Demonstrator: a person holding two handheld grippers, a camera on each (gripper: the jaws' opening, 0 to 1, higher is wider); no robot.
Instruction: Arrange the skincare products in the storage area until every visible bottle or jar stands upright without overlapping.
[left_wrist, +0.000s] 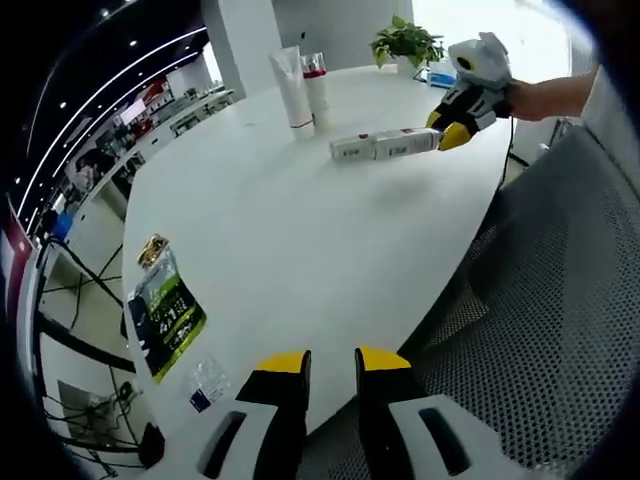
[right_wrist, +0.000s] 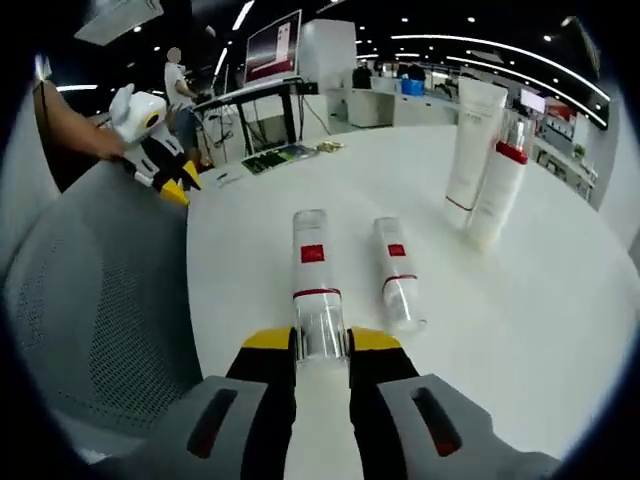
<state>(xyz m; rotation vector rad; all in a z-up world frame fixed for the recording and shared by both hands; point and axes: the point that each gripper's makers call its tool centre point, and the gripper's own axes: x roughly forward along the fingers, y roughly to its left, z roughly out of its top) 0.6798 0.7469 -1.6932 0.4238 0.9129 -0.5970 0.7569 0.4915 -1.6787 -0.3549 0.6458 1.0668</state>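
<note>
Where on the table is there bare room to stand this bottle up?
The bare patch lies between the two lying bottles and the green packet, across the table's middle. It is crowded by the upright tube and bottle. The right claw closes on the nearer lying bottle.

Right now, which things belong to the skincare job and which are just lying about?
Job: two lying bottles; upright tube; upright bottle; right gripper closed on the first.
Lying about: green pouch, potted plant, mesh chair.

Open office — round white table (left_wrist: 300, 230), grey mesh chair (left_wrist: 540, 300), ceiling light strips (right_wrist: 480, 45).
</note>
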